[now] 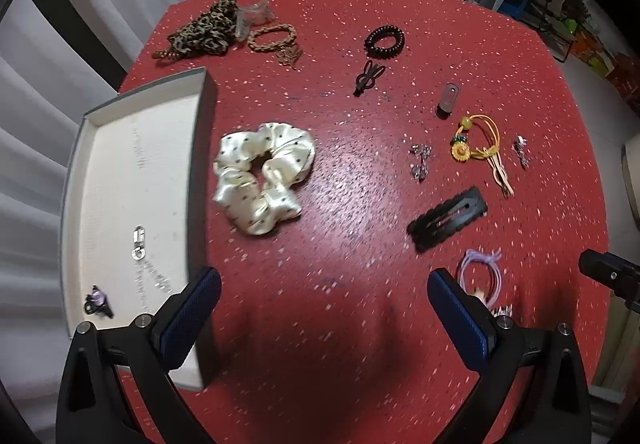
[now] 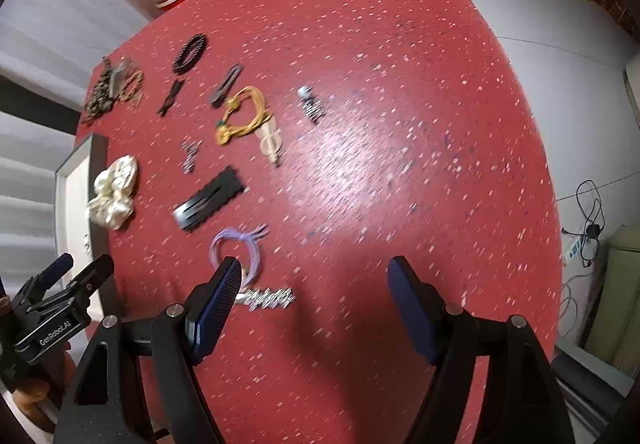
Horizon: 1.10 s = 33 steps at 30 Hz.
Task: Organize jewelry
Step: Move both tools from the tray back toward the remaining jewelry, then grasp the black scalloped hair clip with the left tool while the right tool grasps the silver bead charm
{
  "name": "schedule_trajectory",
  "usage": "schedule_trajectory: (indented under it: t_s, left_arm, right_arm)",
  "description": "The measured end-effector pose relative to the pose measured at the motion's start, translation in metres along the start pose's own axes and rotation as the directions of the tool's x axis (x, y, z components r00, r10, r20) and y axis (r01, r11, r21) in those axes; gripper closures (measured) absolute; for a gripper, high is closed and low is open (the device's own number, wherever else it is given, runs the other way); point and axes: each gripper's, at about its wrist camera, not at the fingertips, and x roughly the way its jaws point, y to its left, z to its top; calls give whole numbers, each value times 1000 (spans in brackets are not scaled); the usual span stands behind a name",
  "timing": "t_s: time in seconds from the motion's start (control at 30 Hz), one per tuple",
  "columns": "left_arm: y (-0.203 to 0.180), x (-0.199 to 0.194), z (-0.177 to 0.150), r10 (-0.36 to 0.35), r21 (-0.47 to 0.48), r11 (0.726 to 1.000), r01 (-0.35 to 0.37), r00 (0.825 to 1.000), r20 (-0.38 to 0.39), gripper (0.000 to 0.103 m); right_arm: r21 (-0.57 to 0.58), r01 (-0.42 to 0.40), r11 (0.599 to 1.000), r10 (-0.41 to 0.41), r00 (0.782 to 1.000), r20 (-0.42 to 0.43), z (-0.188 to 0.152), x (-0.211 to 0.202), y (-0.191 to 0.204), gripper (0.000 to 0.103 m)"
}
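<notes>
Left gripper (image 1: 324, 300) spread wide over bare red table (image 1: 360, 24), nothing between the blue pads. Just outside its left finger: the shallow white tray (image 1: 120, 164), near wall running alongside that finger, a small silver chain piece (image 1: 139, 244) and a dark purple-tipped clip (image 1: 97, 302) lying inside. Ahead of the fingertips, the cream scrunchie (image 1: 262, 182) just beside the tray wall; ahead of the right finger, the black snap clip (image 1: 448, 222) and the lilac hair ties (image 1: 480, 276), the latter close against that finger.

Right gripper (image 2: 314, 280) also wide, empty. Lilac hair ties (image 2: 236, 248) touching or just behind its left fingertip, cannot tell which; a glittery silver clip (image 2: 268, 298) just inside that finger. Broad open tabletop ahead and right of the right finger, out to the curved table edge.

Only in the left view: tray contents. Only in the right view: floor, cables (image 2: 588, 220) past the edge.
</notes>
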Motion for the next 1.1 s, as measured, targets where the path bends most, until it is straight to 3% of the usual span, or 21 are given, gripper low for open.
schedule_trajectory:
  t_s: [0.27, 0.43, 0.6, 0.8, 1.1]
  left_arm:
    - [-28, 20, 15, -7, 58, 998, 5, 1000, 21, 0]
    - [-56, 29, 16, -30, 214, 977, 13, 997, 77, 0]
    - [-76, 47, 19, -32, 327, 945, 5, 997, 75, 0]
    - [-92, 64, 21, -41, 349, 937, 23, 998, 44, 0]
    - [-94, 78, 31, -29, 267, 964, 20, 999, 31, 0]
  right_arm:
    - [-50, 46, 998, -45, 999, 17, 29, 22, -7, 25]
    - [-90, 57, 994, -55, 998, 25, 48, 39, -3, 25]
    - [-134, 60, 989, -57, 998, 28, 63, 55, 2, 25]
    - [-162, 72, 984, -66, 997, 39, 75, 68, 7, 25]
    - [-222, 134, 966, -118, 990, 82, 91, 92, 31, 31]
